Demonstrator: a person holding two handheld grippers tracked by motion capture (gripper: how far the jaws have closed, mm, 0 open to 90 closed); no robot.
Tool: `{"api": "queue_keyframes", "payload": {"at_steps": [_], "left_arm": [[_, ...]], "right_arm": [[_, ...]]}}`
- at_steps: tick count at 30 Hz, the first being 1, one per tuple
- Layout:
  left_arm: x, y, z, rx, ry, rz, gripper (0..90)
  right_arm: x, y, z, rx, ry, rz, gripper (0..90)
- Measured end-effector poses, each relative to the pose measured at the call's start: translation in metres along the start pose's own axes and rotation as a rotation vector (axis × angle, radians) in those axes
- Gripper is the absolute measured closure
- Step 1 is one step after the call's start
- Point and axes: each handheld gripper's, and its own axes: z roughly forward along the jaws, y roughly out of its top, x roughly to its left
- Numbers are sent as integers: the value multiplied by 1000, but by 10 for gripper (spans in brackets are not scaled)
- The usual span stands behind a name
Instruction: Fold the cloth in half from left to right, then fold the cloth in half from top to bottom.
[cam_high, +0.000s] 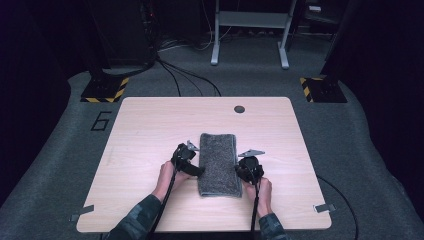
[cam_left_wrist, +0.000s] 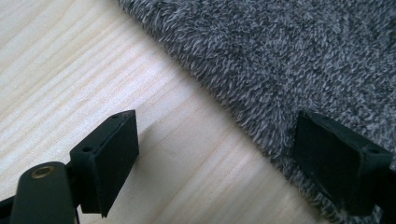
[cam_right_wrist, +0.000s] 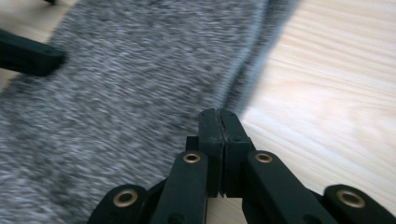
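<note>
A grey fluffy towel (cam_high: 217, 162) lies folded into a long strip in the middle of the wooden table (cam_high: 150, 125). My left gripper (cam_high: 196, 170) is at the towel's left edge. It stands open, and in the left gripper view (cam_left_wrist: 215, 130) one jaw is over bare wood and the other over the towel (cam_left_wrist: 289, 56). My right gripper (cam_high: 243, 172) is at the towel's right edge. In the right gripper view (cam_right_wrist: 219, 114) its jaws are pressed together beside the towel's hem (cam_right_wrist: 243, 79), with nothing seen between them. The left gripper's finger (cam_right_wrist: 28, 57) shows at the far side of the towel.
A dark round hole (cam_high: 239, 109) sits near the table's far edge. Grey tape tabs mark the near corners (cam_high: 324, 207). Beyond the table are cables on the carpet, a metal stand (cam_high: 250, 30) and striped floor plates (cam_high: 105, 90).
</note>
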Motion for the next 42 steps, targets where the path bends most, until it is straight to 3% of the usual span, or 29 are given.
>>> {"api": "queue_keyframes", "payload": {"at_steps": [4,7,11,13,15,18,20,24,31,33,36,38,42], "left_arm": [[-1,-1,-1,-2,-8,-10,146],[5,2,-6,-32,-34,-42,147],[13,12,-8,-56,3,-56,147],[17,18,-4,-60,44,-64,148],[20,22,4,-26,58,-70,151],[18,21,10,23,87,-35,154],[19,22,8,14,86,-32,154],[24,24,0,-28,65,-62,149],[41,34,-2,-62,14,-147,102],[44,37,-2,-68,9,-157,70],[51,41,1,-73,-10,-183,63],[54,43,3,-77,-4,-186,62],[59,48,7,-77,-4,-206,64]], "right_arm": [[-6,-3,-1,8,5,6,860],[-9,2,-4,-31,24,17,783],[-8,19,-2,-55,32,-7,672],[-6,28,5,-48,29,-3,663],[-6,34,13,-31,6,-15,660],[-7,35,20,14,-20,-32,676],[-6,33,21,31,-26,-36,663],[-11,34,14,-3,-6,-27,555],[-24,45,14,-22,77,-6,236],[-28,47,17,-11,123,-16,217],[-30,50,17,-20,126,0,202],[-32,53,18,-25,104,-17,201],[-36,62,20,-28,98,-5,202]]}}
